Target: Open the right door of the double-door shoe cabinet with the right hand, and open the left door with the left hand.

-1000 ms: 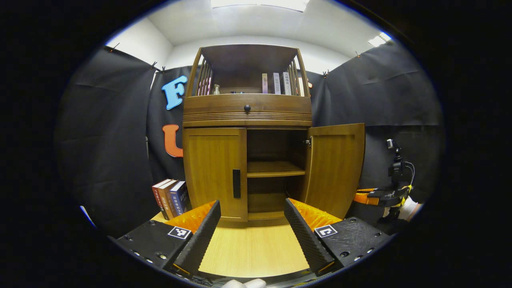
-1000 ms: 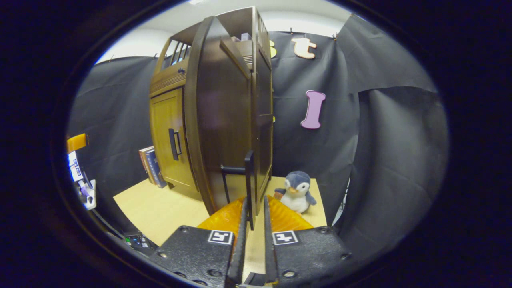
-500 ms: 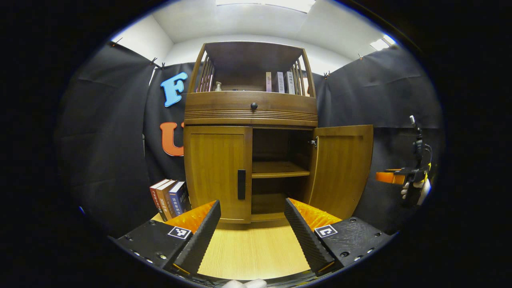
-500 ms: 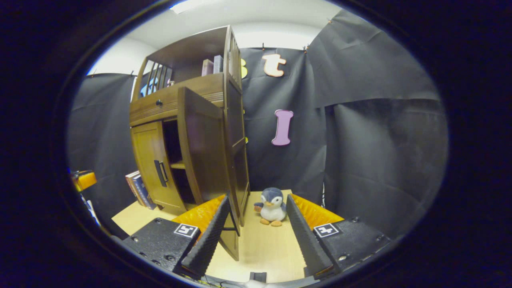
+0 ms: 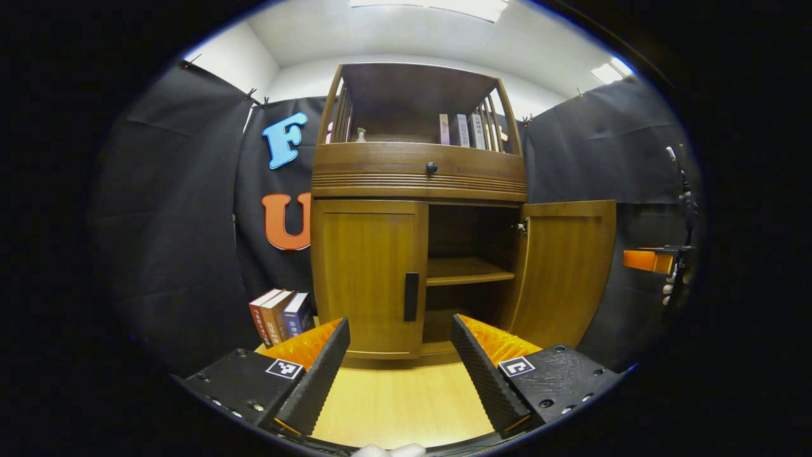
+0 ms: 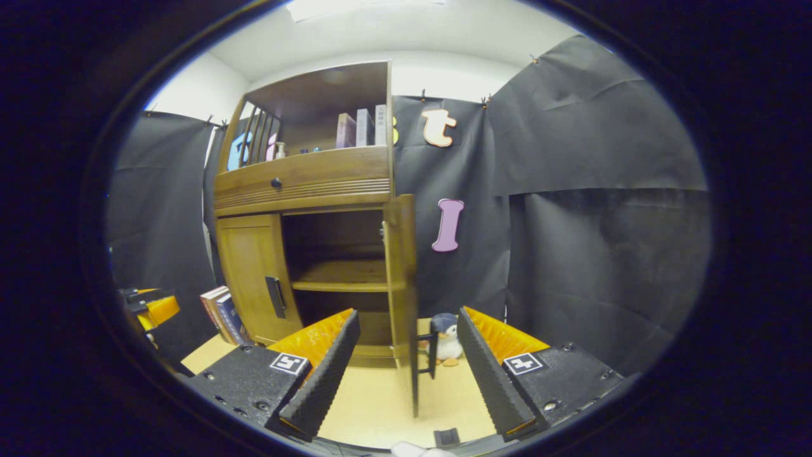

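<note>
The double-door shoe cabinet point(image 5: 419, 209) stands on the light wooden tabletop point(image 5: 399, 406), straight ahead of the left gripper's jaws and ahead and to the left of the right gripper's. Its right door point(image 5: 568, 273) is swung wide open, leaving the dark interior and its middle shelf point(image 5: 466, 271) in plain sight; in the right gripper view this door point(image 6: 403, 285) is seen nearly edge-on, its free edge reaching down between the two fingers, touching neither. The left door point(image 5: 368, 276) is shut flat against the frame, and its dark vertical handle point(image 5: 412, 296) sits just above and between the left gripper's fingertips, well beyond them. Above the doors runs a drawer with a small round knob point(image 5: 431, 168), and over that an open top shelf holding upright books point(image 5: 460, 130). The left gripper point(image 5: 399, 343) is spread wide and grips nothing. The right gripper point(image 6: 409, 339) is likewise spread wide with nothing pressed between its fingers; in the left gripper view it appears far off to the right point(image 5: 647, 260), past the open door. A row of books point(image 5: 282, 315) stands against the cabinet's left side, just beyond the left finger. A small penguin plush point(image 6: 447, 339) sits on the tabletop behind the open door's black handle point(image 6: 430, 355), between the right gripper's fingers.
</note>
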Motion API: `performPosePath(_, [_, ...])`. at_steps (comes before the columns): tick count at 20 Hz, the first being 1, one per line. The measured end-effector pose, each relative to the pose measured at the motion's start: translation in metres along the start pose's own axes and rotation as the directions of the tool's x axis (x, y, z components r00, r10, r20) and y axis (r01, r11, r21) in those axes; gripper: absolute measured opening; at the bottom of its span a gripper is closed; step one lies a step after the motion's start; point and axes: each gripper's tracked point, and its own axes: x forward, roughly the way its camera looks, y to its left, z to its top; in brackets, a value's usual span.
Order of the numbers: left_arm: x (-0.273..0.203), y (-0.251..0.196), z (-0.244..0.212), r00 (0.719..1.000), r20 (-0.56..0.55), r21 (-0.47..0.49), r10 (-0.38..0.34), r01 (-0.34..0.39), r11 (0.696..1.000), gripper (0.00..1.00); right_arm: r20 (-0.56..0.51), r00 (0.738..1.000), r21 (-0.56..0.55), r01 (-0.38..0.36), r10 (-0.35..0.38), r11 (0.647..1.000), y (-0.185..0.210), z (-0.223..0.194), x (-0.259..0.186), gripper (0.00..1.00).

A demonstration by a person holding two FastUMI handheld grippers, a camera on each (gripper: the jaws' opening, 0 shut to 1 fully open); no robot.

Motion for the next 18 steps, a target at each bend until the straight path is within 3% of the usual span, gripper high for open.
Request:
performPosePath(1, [0.002,0.006,-0.001,1.0,0.002,0.005,0.003,-0.003,1.0,1.0,0.005,1.0,-0.008,0.008,-0.008,1.0,0.012,-0.004,0.001,0.98])
performPosePath(2, [0.003,0.01,-0.003,1.0,0.001,0.006,0.004,-0.004,1.0,0.96,0.006,1.0,-0.015,0.021,-0.021,1.0,0.023,-0.009,0.001,0.98])
performPosePath(5, [0.006,0.021,-0.009,1.0,-0.007,0.001,0.011,-0.011,1.0,1.0,0.001,0.998,0.042,0.057,-0.057,0.997,0.052,-0.032,-0.003,0.98])
performPosePath(8, [0.006,0.024,-0.007,1.0,0.012,-0.001,0.014,-0.014,1.0,0.96,-0.046,0.998,0.066,0.046,-0.043,0.997,0.08,-0.067,-0.014,0.98])
performPosePath(9, [0.007,0.026,-0.006,1.0,0.019,0.004,0.013,-0.013,1.0,1.0,-0.069,0.997,0.059,0.037,-0.033,0.998,0.085,-0.075,-0.015,0.98])
performPosePath(10, [0.01,0.026,-0.006,1.0,0.02,0.01,0.009,-0.01,1.0,0.96,-0.093,0.995,0.053,0.035,-0.03,0.998,0.088,-0.082,-0.016,0.98])
performPosePath(14, [0.034,0.017,-0.003,0.999,0.032,-0.003,-0.022,0.022,1.0,1.0,-0.104,0.994,0.035,0.046,-0.042,0.998,0.086,-0.073,-0.021,0.99])
performPosePath(18, [0.096,0.007,-0.007,0.999,0.04,-0.006,-0.038,0.038,0.999,0.96,-0.094,0.993,-0.012,0.063,-0.064,0.998,0.085,-0.059,-0.024,0.99])
